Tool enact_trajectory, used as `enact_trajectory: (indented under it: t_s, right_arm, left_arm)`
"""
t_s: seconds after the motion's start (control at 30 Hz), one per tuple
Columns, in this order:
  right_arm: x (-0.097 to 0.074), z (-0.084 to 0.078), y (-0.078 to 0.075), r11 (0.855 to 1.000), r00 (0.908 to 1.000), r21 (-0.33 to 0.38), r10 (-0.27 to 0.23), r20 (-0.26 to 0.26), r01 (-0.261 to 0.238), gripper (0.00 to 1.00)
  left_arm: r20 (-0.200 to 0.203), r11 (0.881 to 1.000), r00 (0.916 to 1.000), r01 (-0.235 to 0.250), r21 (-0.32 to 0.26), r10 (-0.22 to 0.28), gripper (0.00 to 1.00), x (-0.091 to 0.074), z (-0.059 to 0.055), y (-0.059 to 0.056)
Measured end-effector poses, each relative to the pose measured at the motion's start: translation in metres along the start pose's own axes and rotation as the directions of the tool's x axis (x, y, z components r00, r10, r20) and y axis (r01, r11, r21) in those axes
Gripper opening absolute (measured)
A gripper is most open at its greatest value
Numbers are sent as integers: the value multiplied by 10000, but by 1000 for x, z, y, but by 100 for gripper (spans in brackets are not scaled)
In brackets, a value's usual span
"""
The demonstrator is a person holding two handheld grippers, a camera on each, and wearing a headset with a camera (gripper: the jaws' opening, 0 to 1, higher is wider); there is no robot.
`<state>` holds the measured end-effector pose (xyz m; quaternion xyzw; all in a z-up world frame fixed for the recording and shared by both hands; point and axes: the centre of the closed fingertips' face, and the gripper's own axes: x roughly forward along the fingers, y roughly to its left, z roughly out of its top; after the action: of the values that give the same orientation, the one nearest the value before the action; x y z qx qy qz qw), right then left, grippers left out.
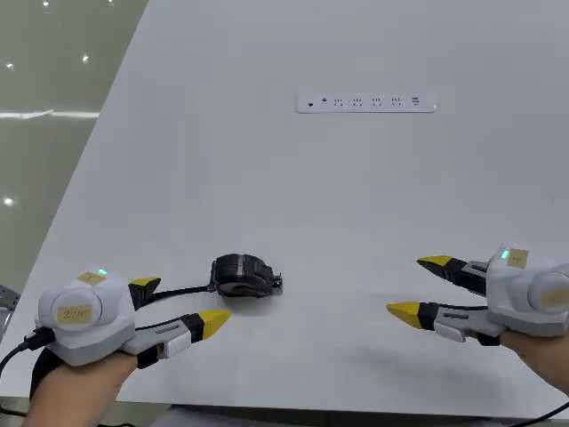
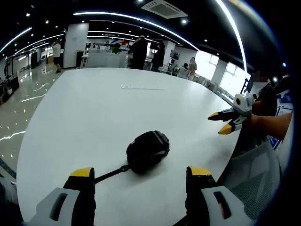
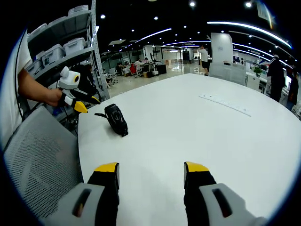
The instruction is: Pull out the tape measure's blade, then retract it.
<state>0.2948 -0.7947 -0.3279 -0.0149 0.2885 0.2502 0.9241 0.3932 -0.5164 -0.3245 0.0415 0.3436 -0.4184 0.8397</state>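
In the head view the tape measure (image 1: 243,275) is seen lying on the white bench (image 1: 311,178), close to its near edge and toward the left side. A black strap (image 1: 182,290) runs from the tape measure toward the left hand-held gripper (image 1: 182,302). This gripper is held just beside the tape measure without touching it, its yellow-tipped jaws apart. The right hand-held gripper (image 1: 418,286) is held well apart from the tape measure, over the right part of the near edge, and its jaws are also spread with nothing between them. A white power strip (image 1: 366,102) lies toward the far edge.

What the head view leaves out is given by the gripper views. In the left gripper view people (image 2: 138,49) are seen standing beyond the far edge. In the right gripper view a mesh chair (image 3: 37,155) is seen at the near edge, and shelves (image 3: 56,28) carrying pale bins (image 3: 77,44) stand behind it. What the bins hold cannot be told.
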Motion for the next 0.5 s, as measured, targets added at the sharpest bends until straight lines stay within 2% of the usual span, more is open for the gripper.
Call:
enact_trajectory:
  t_s: [0.2,0.5]
  right_arm:
    - [-18,-6,-4,9988,9991,285,-408,-69,410,58]
    - [-35,-11,-6,9965,9975,453,-703,-106,707,65]
  left_arm:
    - [-154,10000,9999,52,-25,-53,77,-3,-5,1]
    - [-3,9996,9996,265,11,-265,82,-13,0,1]
